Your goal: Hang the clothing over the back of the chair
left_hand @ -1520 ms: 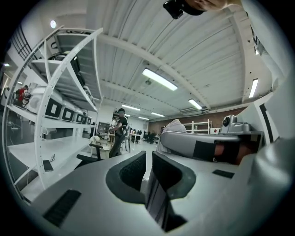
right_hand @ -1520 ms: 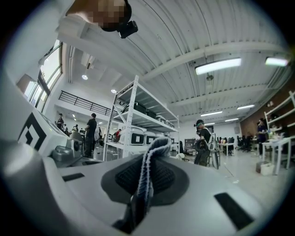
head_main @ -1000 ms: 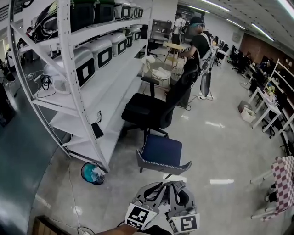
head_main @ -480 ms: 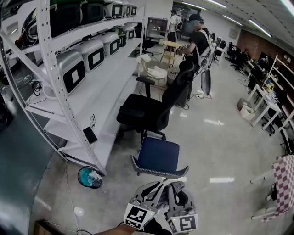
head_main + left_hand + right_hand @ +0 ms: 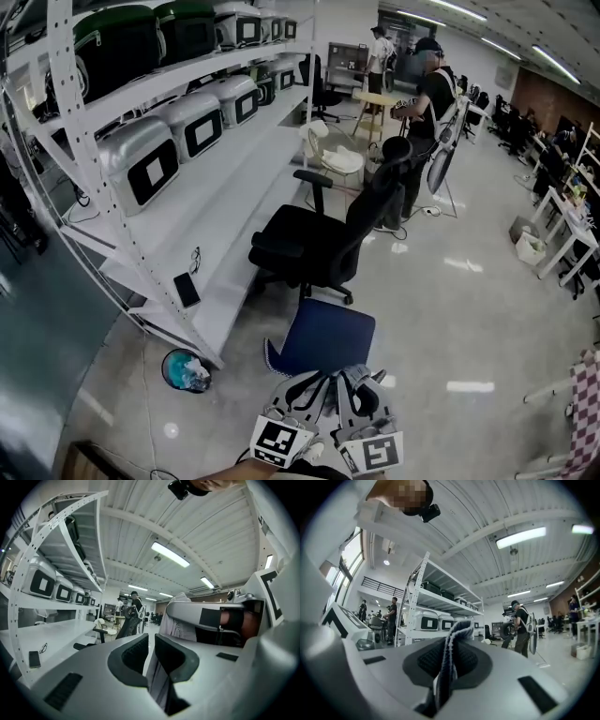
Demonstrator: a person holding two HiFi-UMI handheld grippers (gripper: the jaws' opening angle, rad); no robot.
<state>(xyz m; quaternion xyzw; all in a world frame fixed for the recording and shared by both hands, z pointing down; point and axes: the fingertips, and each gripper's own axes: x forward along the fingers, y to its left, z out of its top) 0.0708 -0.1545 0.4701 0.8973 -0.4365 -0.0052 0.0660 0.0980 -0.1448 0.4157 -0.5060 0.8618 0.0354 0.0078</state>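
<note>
A navy garment (image 5: 323, 337) with a checked hem is stretched flat between my two grippers, low in the head view. My left gripper (image 5: 302, 392) is shut on its near left edge, and the cloth (image 5: 159, 686) hangs pinched between the jaws in the left gripper view. On the near right edge my right gripper (image 5: 361, 386) is shut, with a striped fold (image 5: 449, 663) pressed between its pads (image 5: 471, 660). The black office chair (image 5: 314, 244) stands just beyond the garment, its high back (image 5: 380, 211) to the right and its seat toward the shelves.
A long white shelving rack (image 5: 169, 234) with white appliances runs along the left, a phone (image 5: 186, 289) on its lower shelf. A teal bin (image 5: 187, 368) sits on the floor by its foot. A person (image 5: 431, 103) stands beyond the chair. Desks line the far right.
Both grippers and the spread garment have moved forward toward the black chair, which now sits nearer and more central. Both grips are unchanged.
</note>
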